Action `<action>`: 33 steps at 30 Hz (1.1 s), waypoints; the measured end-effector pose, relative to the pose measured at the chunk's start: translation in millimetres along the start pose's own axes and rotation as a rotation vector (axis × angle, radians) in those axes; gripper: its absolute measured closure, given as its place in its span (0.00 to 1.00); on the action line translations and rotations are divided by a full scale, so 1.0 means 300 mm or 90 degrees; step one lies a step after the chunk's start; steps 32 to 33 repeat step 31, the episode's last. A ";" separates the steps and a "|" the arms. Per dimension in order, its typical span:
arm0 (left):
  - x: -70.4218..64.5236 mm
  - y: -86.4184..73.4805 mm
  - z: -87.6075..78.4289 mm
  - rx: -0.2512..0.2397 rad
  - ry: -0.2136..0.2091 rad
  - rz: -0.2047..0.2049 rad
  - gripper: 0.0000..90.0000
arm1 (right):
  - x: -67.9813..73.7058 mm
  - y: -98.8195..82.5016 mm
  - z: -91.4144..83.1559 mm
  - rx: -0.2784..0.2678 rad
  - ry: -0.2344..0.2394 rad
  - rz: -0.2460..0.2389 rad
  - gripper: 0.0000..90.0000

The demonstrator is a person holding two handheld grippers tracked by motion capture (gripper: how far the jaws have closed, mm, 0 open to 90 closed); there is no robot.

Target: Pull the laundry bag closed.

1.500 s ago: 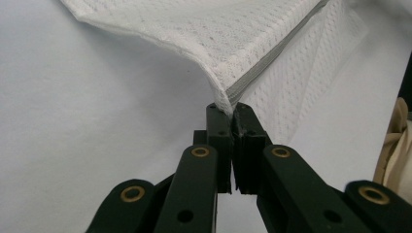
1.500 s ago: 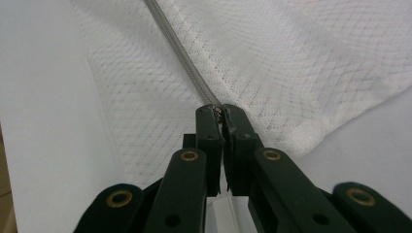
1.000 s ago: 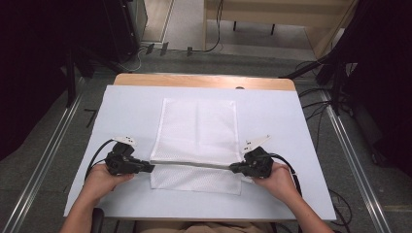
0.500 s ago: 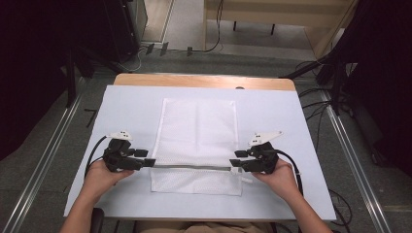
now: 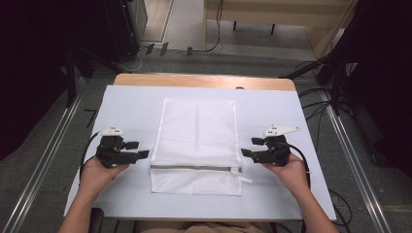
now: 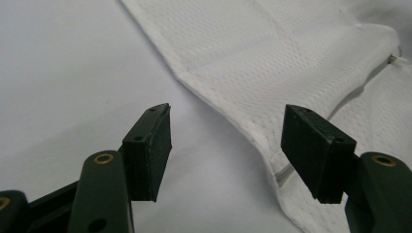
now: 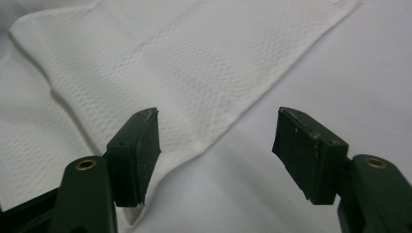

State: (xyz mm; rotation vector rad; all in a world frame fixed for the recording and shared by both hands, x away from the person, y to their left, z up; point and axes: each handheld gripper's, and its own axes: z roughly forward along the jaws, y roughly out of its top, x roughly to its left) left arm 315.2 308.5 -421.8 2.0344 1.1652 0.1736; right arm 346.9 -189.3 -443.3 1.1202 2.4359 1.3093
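a white mesh laundry bag (image 5: 197, 145) lies flat in the middle of the white table cover (image 5: 126, 104), its long side running away from the person. a zipper (image 5: 194, 168) crosses it near the person's end, with the pull at the right-hand end. as far as the high view shows, the zipper looks drawn shut along its whole length, though the teeth are too fine to be sure.

the left gripper (image 5: 138, 153) sits just beside the bag's left edge, level with the zipper, jaws wide apart and holding nothing. in the left gripper view the bag's edge (image 6: 252, 126) and the zipper end pass near the right-hand jaw without being pinched. the right gripper (image 5: 245, 153) sits just beside the bag's right edge, also spread wide and empty; in the right gripper view a corner of the mesh (image 7: 194, 141) lies between the 2 jaws but below them, apart.

judging from this, the laying-out and zipping of the bag look done, with both tools clear of the cloth. what could be left is a fold or a carry-off of the bag, and neither has begun.
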 end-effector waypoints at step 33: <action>0.038 -0.007 0.014 0.016 0.045 -0.048 0.35 | -0.109 -0.043 -0.026 0.006 -0.078 0.046 0.26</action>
